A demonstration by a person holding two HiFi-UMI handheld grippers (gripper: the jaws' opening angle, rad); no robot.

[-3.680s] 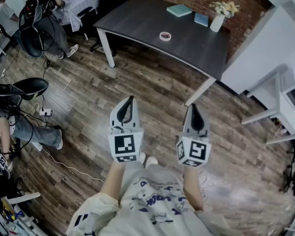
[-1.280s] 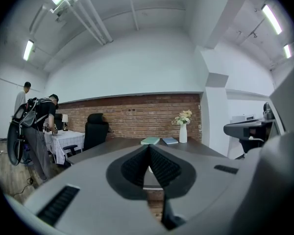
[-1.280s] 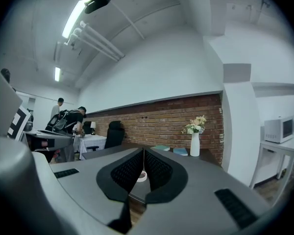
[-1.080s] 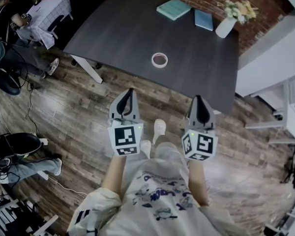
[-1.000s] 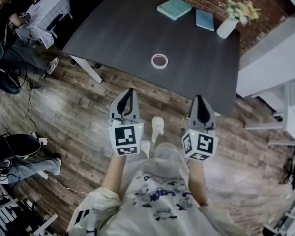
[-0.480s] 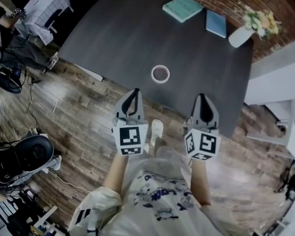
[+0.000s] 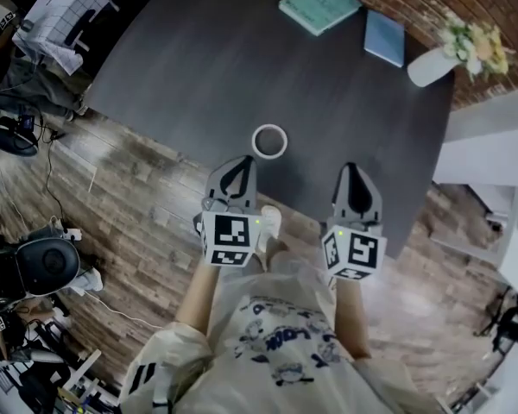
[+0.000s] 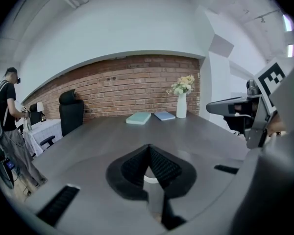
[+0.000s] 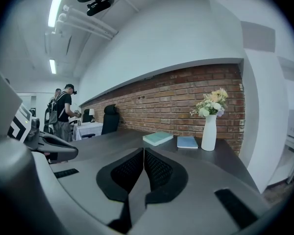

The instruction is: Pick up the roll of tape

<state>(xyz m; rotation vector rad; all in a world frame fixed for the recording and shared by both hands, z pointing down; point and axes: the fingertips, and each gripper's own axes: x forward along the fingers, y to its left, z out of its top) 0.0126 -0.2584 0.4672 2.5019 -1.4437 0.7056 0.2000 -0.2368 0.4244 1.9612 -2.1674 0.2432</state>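
Observation:
The roll of tape (image 7: pixel 269 141), a pale ring, lies flat near the front edge of the dark table (image 7: pixel 198 67). My left gripper (image 7: pixel 239 164) hangs just short of it over the table's edge, jaws shut and empty. In the left gripper view only a sliver of the roll of tape (image 8: pixel 150 179) shows behind the closed left gripper (image 8: pixel 148 150). My right gripper (image 7: pixel 352 172) is level with the left, farther right and clear of the roll, also shut and empty. The right gripper view shows the right gripper (image 9: pixel 143 152) with its pads together over the tabletop.
At the table's far side lie a teal book (image 7: pixel 319 5) and a blue book (image 7: pixel 385 37), beside a white vase with flowers (image 7: pixel 432 64). A brick wall (image 8: pixel 137 89) runs behind. People and chairs (image 7: pixel 17 128) stand at the left. White furniture (image 7: pixel 492 153) sits to the right.
Both grippers have advanced from over the wooden floor to the table's front edge. The roll of tape now lies much closer to the left gripper's tips. Both stayed shut.

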